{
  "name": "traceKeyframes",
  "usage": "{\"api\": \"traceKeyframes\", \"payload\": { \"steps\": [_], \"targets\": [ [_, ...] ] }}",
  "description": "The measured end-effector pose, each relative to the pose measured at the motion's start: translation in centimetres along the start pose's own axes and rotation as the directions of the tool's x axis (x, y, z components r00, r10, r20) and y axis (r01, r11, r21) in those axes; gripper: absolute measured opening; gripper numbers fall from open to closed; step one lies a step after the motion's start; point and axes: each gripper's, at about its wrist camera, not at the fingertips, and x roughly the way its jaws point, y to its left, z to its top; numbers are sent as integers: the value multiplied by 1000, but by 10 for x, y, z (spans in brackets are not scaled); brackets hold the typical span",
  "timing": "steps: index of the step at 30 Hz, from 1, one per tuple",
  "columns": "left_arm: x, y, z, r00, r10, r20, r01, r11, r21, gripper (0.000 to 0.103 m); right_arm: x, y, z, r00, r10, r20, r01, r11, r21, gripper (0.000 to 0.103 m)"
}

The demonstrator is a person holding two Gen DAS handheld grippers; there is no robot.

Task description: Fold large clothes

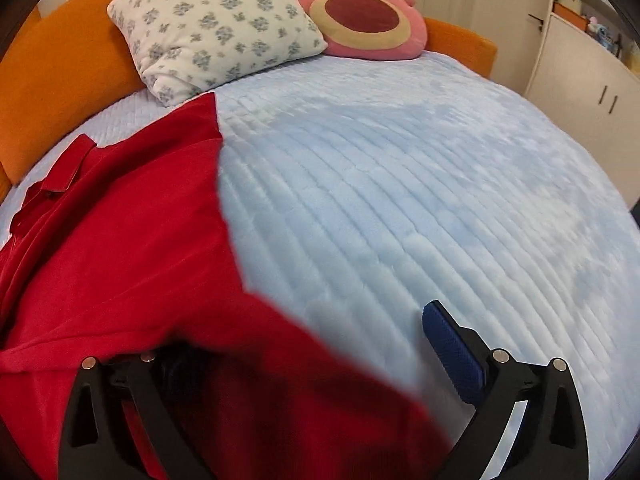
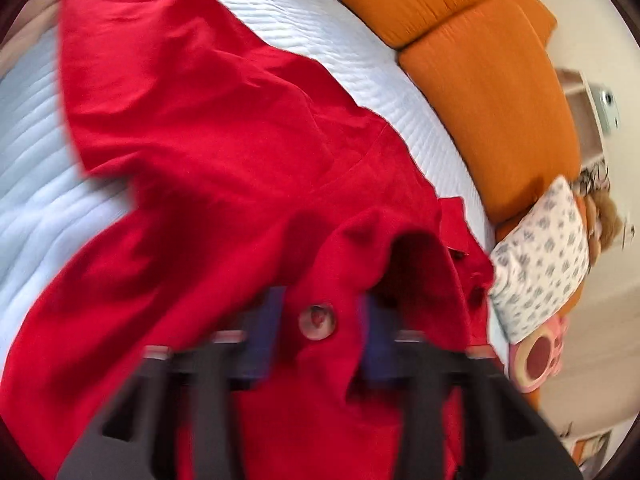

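A red button shirt point(image 1: 120, 240) lies on the pale blue bed cover point(image 1: 400, 180), collar toward the orange cushions. My left gripper point(image 1: 304, 344) is open; its right blue pad point(image 1: 452, 348) shows, and its left finger is hidden under a blurred fold of the shirt. In the right wrist view the shirt point(image 2: 208, 140) spreads across the bed. My right gripper point(image 2: 320, 328) has its blue pads point(image 2: 272, 320) on either side of the shirt's front placket, by a round button point(image 2: 317, 321). The view is blurred, so the grip is unclear.
A flowered pillow point(image 1: 216, 24) and a pink bear plush point(image 1: 368, 20) lean on the orange cushions point(image 1: 60, 80) at the head of the bed. White cupboards point(image 1: 580, 80) stand to the right. The orange cushions point(image 2: 480, 80) also border the bed in the right wrist view.
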Motion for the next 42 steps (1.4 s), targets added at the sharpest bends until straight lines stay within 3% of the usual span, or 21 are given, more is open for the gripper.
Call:
{"api": "traceKeyframes", "payload": {
  "steps": [1, 3, 5, 7, 9, 11, 14, 16, 19, 23, 26, 28, 29, 31, 32, 33, 35, 36, 38, 42],
  "targets": [
    [-8, 4, -2, 1000, -9, -5, 9, 1000, 7, 100, -8, -1, -2, 1000, 19, 5, -19, 1000, -3, 92],
    [-30, 15, -7, 1000, -6, 6, 6, 999, 33, 100, -37, -8, -7, 989, 147, 14, -147, 989, 27, 93],
    [-55, 31, -16, 1000, 1, 15, -2, 999, 45, 100, -70, -17, -7, 969, 235, 79, -239, 970, 49, 93],
    [-78, 49, -25, 998, 41, 38, -43, 997, 57, 100, -113, -34, -12, 961, 188, 205, -207, 976, 74, 93],
    [-104, 77, -38, 989, 123, 84, -129, 990, 60, 100, -144, -58, -20, 943, 147, 297, -192, 973, 128, 93],
    [-126, 117, -54, 974, 208, 89, -211, 977, 24, 100, -168, -104, -34, 915, 178, 363, -268, 939, 216, 93],
    [-143, 180, -80, 961, 274, 37, -269, 958, -103, 100, -186, -168, -64, 903, 165, 397, -314, 884, 346, 93],
    [-152, 210, -102, 949, 316, 25, -308, 939, -152, 100, -187, -203, -85, 909, 124, 398, -300, 857, 419, 93],
    [-164, 236, -130, 901, 433, 34, -425, 894, -142, 100, -179, -233, -117, 927, 79, 366, -260, 841, 475, 93],
    [-162, 256, -149, 880, 476, -7, -472, 870, -143, 100, -150, -255, -154, 948, 55, 314, -225, 814, 536, 93],
    [-153, 269, -153, 930, 367, 3, -362, 918, -161, 100, -117, -260, -194, 960, 2, 280, -175, 786, 592, 92],
    [-148, 273, -151, 953, 302, 20, -294, 939, -177, 100, -86, -260, -226, 971, -69, 230, -93, 774, 626, 89],
    [-145, 275, -150, 955, 294, 27, -285, 942, -179, 100, -72, -260, -236, 973, -75, 218, -83, 771, 632, 84],
    [-138, 277, -146, 964, 262, 36, -252, 952, -173, 98, -30, -262, -265, 986, -52, 160, -68, 747, 662, 49],
    [-136, 279, -143, 969, 241, 46, -231, 959, -164, 83, -11, -264, -278, 991, -30, 130, -67, 730, 680, 40],
    [-135, 281, -140, 969, 242, 43, -233, 960, -158, 57, 7, -266, -289, 995, -11, 104, -65, 711, 700, 32],
    [-139, 289, -137, 967, 252, 42, -239, 951, -197, 40, 36, -271, -309, 996, 20, 91, -81, 668, 739, 19],
    [-144, 299, -133, 978, 205, 47, -188, 952, -241, 33, 47, -272, -316, 996, 30, 79, -79, 651, 755, 18],
    [-155, 320, -123, 987, 150, 58, -127, 947, -295, 19, 64, -273, -327, 995, 50, 82, -95, 613, 784, 18],
    [-164, 360, -99, 983, 168, 73, -131, 923, -363, 19, 79, -270, -335, 996, 51, 70, -86, 587, 805, 18]
  ]
}}
